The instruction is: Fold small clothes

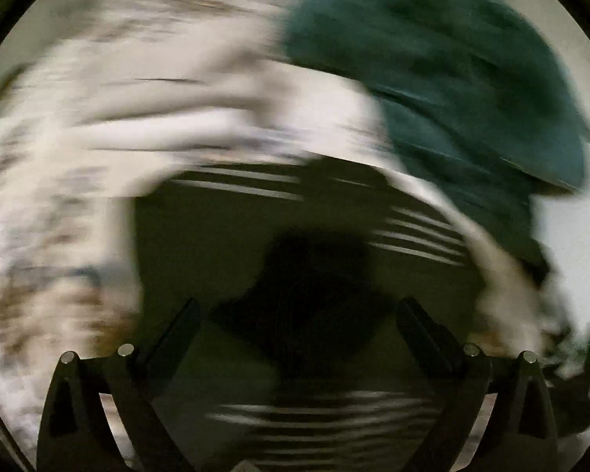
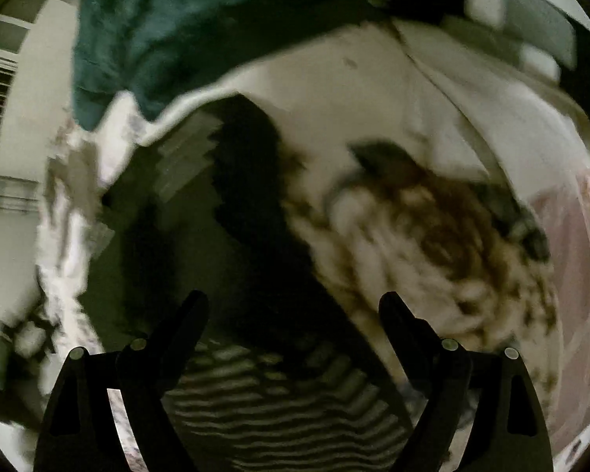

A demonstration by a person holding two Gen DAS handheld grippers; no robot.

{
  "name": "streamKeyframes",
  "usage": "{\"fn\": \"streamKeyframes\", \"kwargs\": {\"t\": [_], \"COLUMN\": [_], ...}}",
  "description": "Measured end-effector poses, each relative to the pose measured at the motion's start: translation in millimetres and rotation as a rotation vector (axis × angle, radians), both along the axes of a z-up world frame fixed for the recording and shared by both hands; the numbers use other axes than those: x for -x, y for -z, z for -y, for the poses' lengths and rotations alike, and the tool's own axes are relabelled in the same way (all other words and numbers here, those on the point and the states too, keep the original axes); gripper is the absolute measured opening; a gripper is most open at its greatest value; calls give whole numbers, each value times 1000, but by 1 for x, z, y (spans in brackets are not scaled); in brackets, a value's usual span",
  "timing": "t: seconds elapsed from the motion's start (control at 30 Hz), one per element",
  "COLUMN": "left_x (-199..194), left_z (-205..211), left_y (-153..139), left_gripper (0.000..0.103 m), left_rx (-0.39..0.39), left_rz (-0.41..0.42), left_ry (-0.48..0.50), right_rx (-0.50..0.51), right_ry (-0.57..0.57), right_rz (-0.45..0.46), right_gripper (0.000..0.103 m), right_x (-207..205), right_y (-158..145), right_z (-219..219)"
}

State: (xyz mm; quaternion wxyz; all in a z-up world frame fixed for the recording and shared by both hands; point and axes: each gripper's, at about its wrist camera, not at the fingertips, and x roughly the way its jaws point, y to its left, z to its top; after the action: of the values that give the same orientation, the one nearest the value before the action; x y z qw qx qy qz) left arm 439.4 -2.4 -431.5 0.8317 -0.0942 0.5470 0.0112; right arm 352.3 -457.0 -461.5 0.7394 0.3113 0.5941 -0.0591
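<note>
Both grippers spread wide over a dark striped garment, both views blurred.
Left wrist: left gripper (image 1: pixel 299 306) stands wide and empty above the dark white-striped garment (image 1: pixel 255 212), beside a teal plush blanket (image 1: pixel 452 78). Right wrist: right gripper (image 2: pixel 293 303) likewise wide, nothing gripped, garment (image 2: pixel 279 405) beneath on white patterned bedding (image 2: pixel 432 255).

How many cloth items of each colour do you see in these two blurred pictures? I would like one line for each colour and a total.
Dark teal fuzzy cloth: 1
Dark garment with thin white stripes: 1
White bedding with brown speckled pattern: 1
Total: 3, as far as the blur allows.
</note>
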Motion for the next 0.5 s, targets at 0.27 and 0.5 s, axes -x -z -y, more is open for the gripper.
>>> {"fn": "streamKeyframes", "kwargs": {"t": [0.27,0.5], "left_x": [40,31], "left_z": [-144,-143], "left_y": [31,54], "left_gripper": [102,102], "left_rx": [-179,-119], "left_rz": [-88,-104], "left_ry": [-347,-374], "right_rx": [140,393], "right_ry": [-244,-352], "right_rz": [6,-38], "right_gripper": [78,1], "right_x": [-94,-107], "right_y": [-3,7], "right_z": [-74,-109]}}
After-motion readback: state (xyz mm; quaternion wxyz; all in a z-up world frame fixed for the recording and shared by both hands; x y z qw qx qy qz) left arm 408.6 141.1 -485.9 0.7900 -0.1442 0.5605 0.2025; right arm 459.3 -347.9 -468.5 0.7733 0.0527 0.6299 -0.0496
